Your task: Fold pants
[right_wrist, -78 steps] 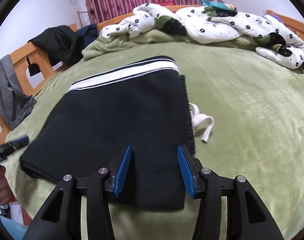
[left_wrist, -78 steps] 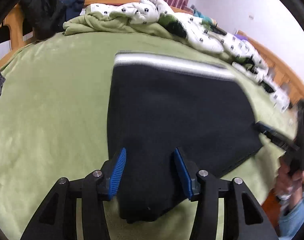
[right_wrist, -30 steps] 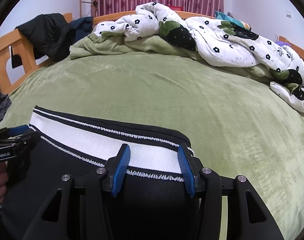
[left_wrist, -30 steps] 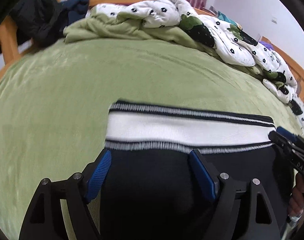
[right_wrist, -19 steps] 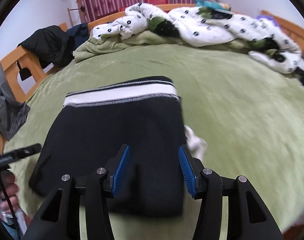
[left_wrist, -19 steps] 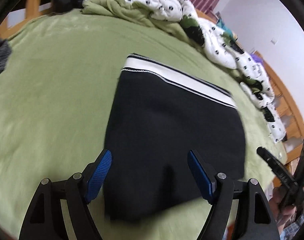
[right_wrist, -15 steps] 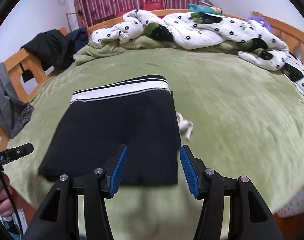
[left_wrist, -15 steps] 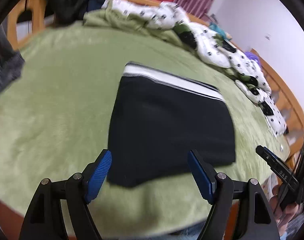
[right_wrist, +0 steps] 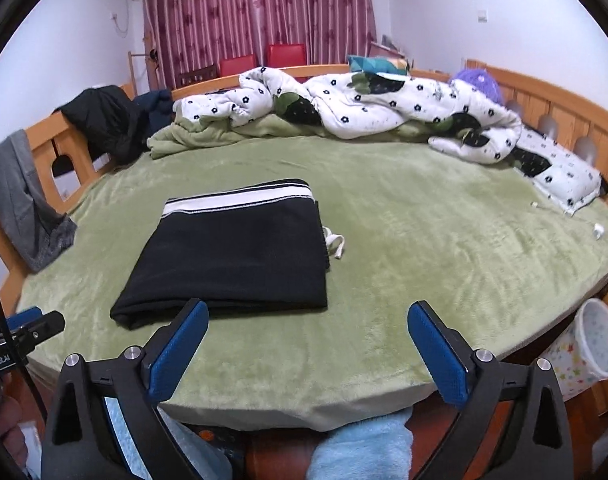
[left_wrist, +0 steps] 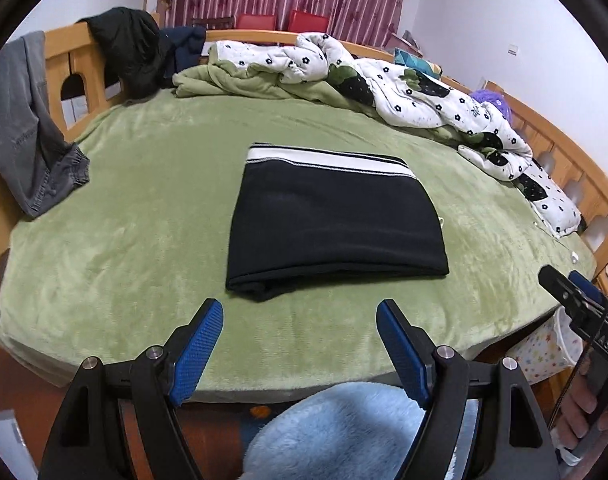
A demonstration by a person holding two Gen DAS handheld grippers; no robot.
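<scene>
Left gripper (right_wrist: 24,334) side reads, perhaps, "RobotAI"; partly cut off.

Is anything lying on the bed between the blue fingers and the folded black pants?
Nothing visible: only bare green blanket lies between the right gripper, the left gripper and the pants.

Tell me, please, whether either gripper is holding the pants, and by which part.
Neither: the left gripper and right gripper are open and empty, the right having just opened wider; the folded pants lie free on the bed.

A flower-print quilt (right_wrist: 367,108) is heaped along the far bed rail (right_wrist: 551,108); grey trousers (left_wrist: 20,128) are draped at left.
</scene>
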